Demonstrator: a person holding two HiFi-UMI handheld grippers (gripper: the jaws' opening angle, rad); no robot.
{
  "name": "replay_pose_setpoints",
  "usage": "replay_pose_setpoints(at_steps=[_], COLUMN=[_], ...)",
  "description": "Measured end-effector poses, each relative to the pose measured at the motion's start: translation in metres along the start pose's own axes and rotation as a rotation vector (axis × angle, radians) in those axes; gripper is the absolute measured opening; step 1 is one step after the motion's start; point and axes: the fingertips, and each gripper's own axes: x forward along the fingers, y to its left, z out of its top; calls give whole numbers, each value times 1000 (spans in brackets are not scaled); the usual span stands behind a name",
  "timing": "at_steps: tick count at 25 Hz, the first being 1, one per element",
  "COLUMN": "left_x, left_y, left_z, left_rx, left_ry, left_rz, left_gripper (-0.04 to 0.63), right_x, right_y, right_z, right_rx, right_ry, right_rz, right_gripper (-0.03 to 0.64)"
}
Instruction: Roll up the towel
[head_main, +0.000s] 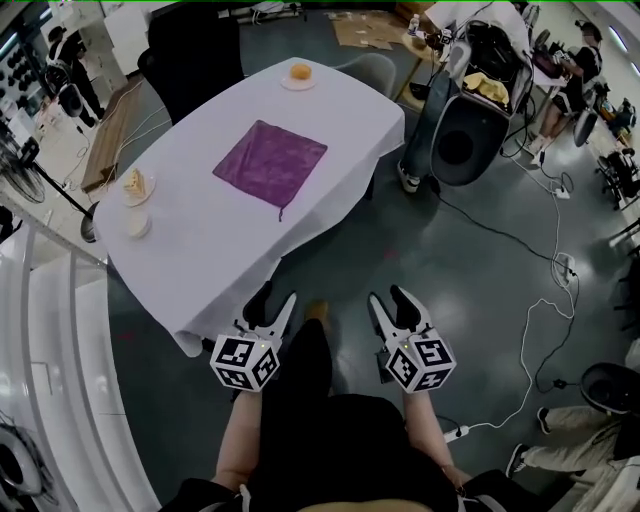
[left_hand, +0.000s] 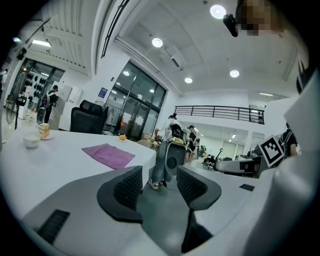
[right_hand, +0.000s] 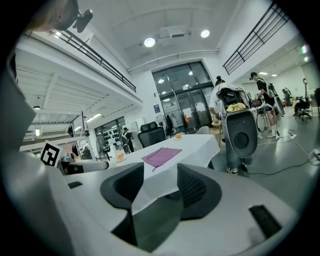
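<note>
A purple towel (head_main: 270, 162) lies flat and spread open on the white-clothed table (head_main: 210, 265); it also shows as the towel (left_hand: 109, 155) and the towel (right_hand: 161, 156) in the gripper views. My left gripper (head_main: 276, 304) and right gripper (head_main: 388, 303) are held low in front of the person's body, off the table's near edge and well short of the towel. Both stand open with nothing between the jaws, as the left gripper (left_hand: 159, 187) and right gripper (right_hand: 161, 187) views show.
A plate with an orange item (head_main: 299, 74) sits at the table's far end. A plate of food (head_main: 136, 186) and a white cup (head_main: 138, 224) stand at its left edge. A large speaker (head_main: 468, 130) and cables (head_main: 545, 270) lie on the floor to the right.
</note>
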Motion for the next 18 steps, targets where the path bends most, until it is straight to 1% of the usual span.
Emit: replay_pose_setpoints(at_steps=[3, 8, 12, 18], left_x=[29, 76, 116, 167], left_y=[14, 42, 56, 100], left_z=[19, 46, 72, 103], left_rx=[12, 9, 18, 29], left_ry=[-12, -23, -26, -29], left_rz=[2, 24, 15, 33], left_gripper=[219, 219, 219, 219], right_x=[29, 74, 112, 178], right_y=[-11, -30, -48, -58], right_z=[19, 48, 72, 103], right_rx=[-17, -39, -44, -60], right_ry=[-3, 5, 12, 7], right_rz=[5, 12, 3, 24], right_gripper=[219, 219, 219, 219])
